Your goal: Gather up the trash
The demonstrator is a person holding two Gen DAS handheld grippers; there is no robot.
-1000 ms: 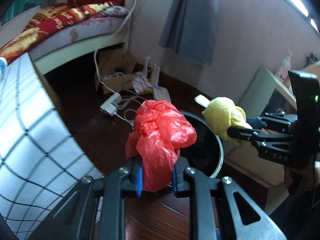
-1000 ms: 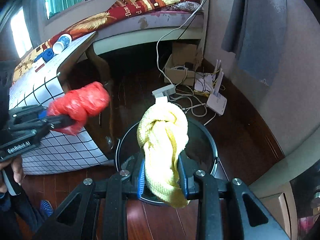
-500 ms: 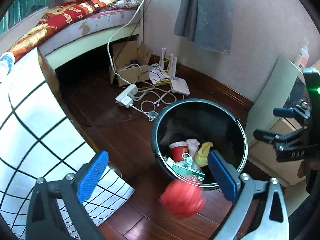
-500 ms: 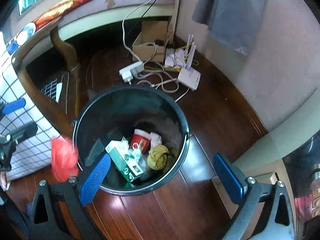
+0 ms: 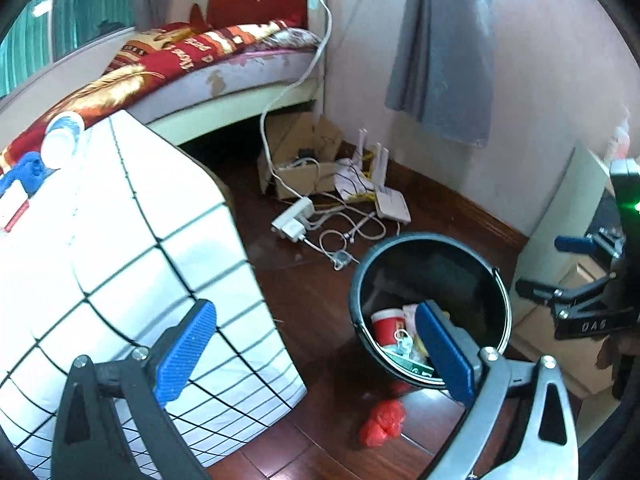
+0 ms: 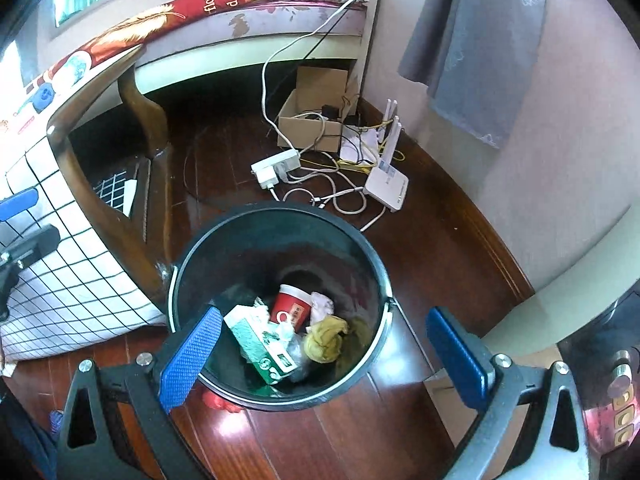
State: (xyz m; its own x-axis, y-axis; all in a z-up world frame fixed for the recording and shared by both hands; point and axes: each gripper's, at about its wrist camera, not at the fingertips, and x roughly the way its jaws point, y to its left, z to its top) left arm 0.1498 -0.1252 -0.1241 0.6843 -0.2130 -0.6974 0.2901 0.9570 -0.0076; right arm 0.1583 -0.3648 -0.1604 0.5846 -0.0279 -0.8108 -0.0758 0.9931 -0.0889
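Dark wood floor [image 5: 304,288], black bin [image 6: 280,224] beside checked tablecloth [image 5: 120,240]. We hold left gripper [image 5: 316,352] and right gripper [image 6: 324,356] above bin, both with jaws just sprung wide, nothing between pads. Yellow rag [image 6: 326,338] lies inside bin among cup and carton. Red bag [image 5: 382,422] missed, sits on floor touching bin's near side. Drop step half done; next we lower left gripper, reclamp red bag, lift over rim.

Red bag [image 5: 382,424] on floor (beside bin [image 5: 430,248]); yellow cloth [image 6: 326,338] inside.
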